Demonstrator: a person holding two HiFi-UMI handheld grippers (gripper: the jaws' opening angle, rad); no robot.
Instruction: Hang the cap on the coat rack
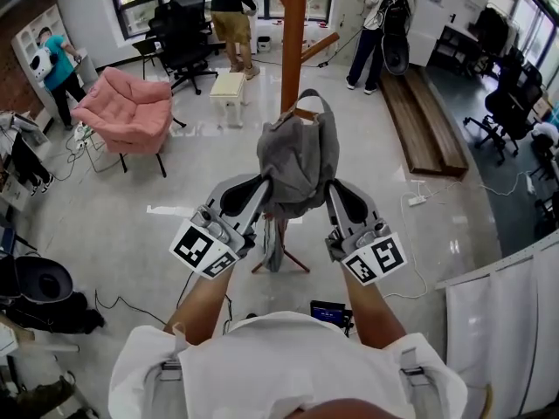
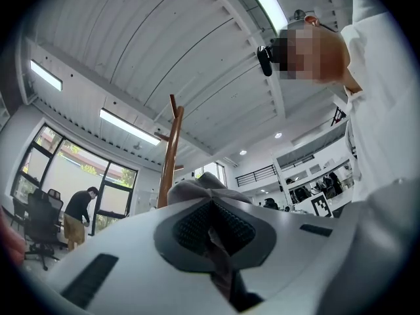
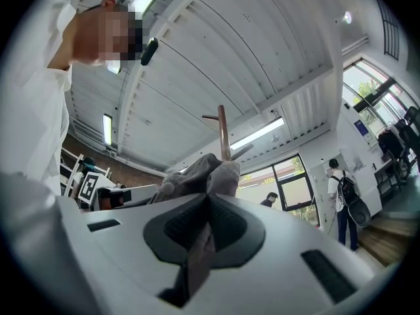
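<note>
A grey cap [image 1: 299,157] hangs between both grippers, just in front of the wooden coat rack pole [image 1: 293,37]. My left gripper [image 1: 262,190] is shut on the cap's left edge, and my right gripper [image 1: 330,190] is shut on its right edge. In the left gripper view, grey fabric [image 2: 220,258] is pinched between the jaws, with the cap [image 2: 197,190] bulging above and the rack [image 2: 170,153] beyond. The right gripper view shows cloth [image 3: 199,251] clamped between the pads, the cap [image 3: 200,174] above and the rack's top [image 3: 223,133] behind it.
A pink armchair [image 1: 129,109] stands at the left, with a black office chair [image 1: 185,33] and a small white stool [image 1: 228,90] behind it. A wooden bench [image 1: 424,119] runs along the right. Several people stand at the back. The rack's feet [image 1: 281,260] spread on the floor below.
</note>
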